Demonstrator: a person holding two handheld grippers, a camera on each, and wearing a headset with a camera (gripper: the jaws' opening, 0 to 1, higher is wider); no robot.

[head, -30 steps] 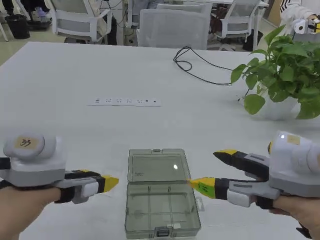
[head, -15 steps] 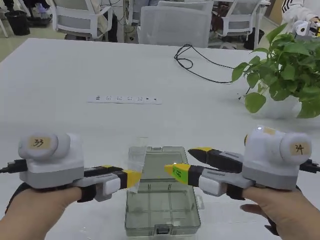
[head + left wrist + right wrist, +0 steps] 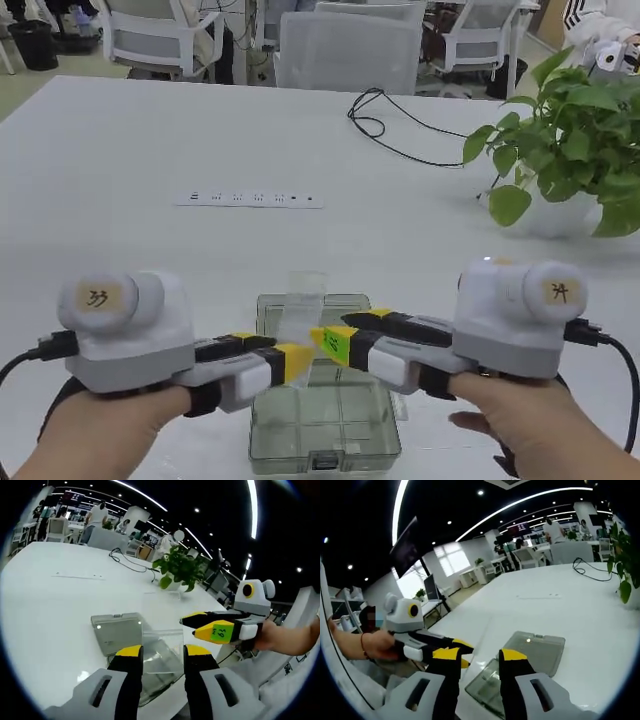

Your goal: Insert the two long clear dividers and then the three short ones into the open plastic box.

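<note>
Clear plastic, a single divider [image 3: 302, 305], stands upright in the left gripper [image 3: 290, 358], whose yellow-tipped jaws are clamped on its lower part. In the left gripper view the sheet spans the gap between the two tips. The right gripper [image 3: 345, 335] points at it from the opposite side, jaws apart and holding nothing. Its green-labelled tip is just beside the divider's lower edge, and I cannot tell whether they touch.

Directly below both grippers' tips lies the open box [image 3: 262, 440], smoky and see-through, with a grid of cells showing in its floor. Its lid [image 3: 350, 303] lies flat on the bench [image 3: 120, 150] just beyond the tips, behind the divider. The divider is above the box, not yet seated in it.

Well beyond the grippers a white power strip [image 3: 250, 200] lies on the bench. Farther off and to the right gripper's side are a looped black cable [image 3: 390, 125] and a leafy plant [image 3: 565, 130] in a white pot.
</note>
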